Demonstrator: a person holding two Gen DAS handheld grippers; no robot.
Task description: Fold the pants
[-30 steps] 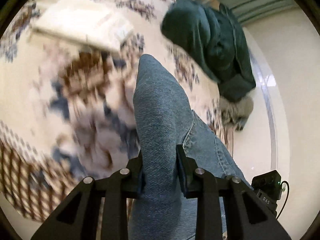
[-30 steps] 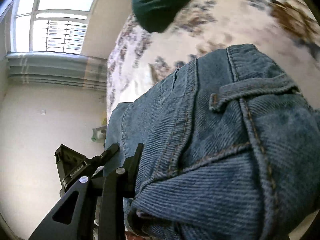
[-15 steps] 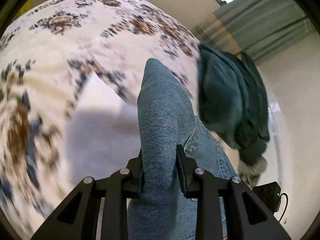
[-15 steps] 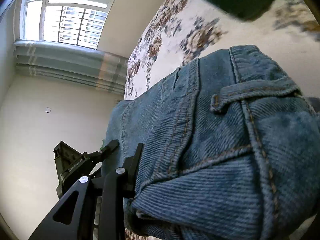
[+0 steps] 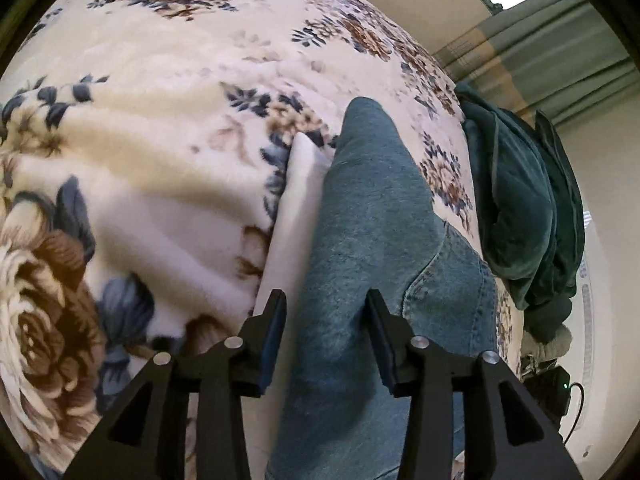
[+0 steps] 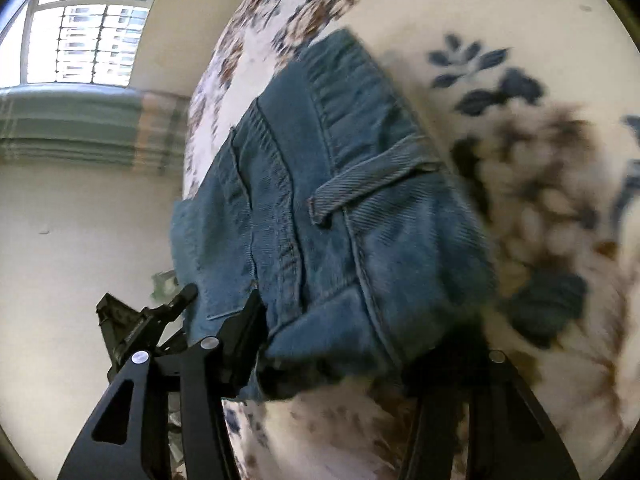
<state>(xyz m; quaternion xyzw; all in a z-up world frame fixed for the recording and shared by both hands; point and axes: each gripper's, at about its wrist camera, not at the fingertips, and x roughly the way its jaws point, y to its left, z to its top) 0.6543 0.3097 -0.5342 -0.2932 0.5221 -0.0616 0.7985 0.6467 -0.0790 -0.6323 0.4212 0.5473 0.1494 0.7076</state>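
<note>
Jeans (image 5: 360,240) now lie on the floral blanket (image 5: 140,140), apparently set down; my left gripper (image 5: 326,340) and right gripper (image 6: 360,344) are both opening, denim loose between their jaws.

Setting: bedroom in a home.
- Bed, covered by a plush cream blanket (image 5: 168,184) printed with brown and navy flowers; fills most of both views.
- Window (image 6: 86,40), barred and daylit, far left in the right wrist view.
- Curtain (image 5: 560,52), green with pale stripes, at the far right of the bed.
- Plain cream wall (image 6: 68,216).
- Clothing on the bed: blue jeans (image 5: 360,248), a folded white garment (image 5: 296,216), a heaped dark green garment (image 5: 520,200).
</note>
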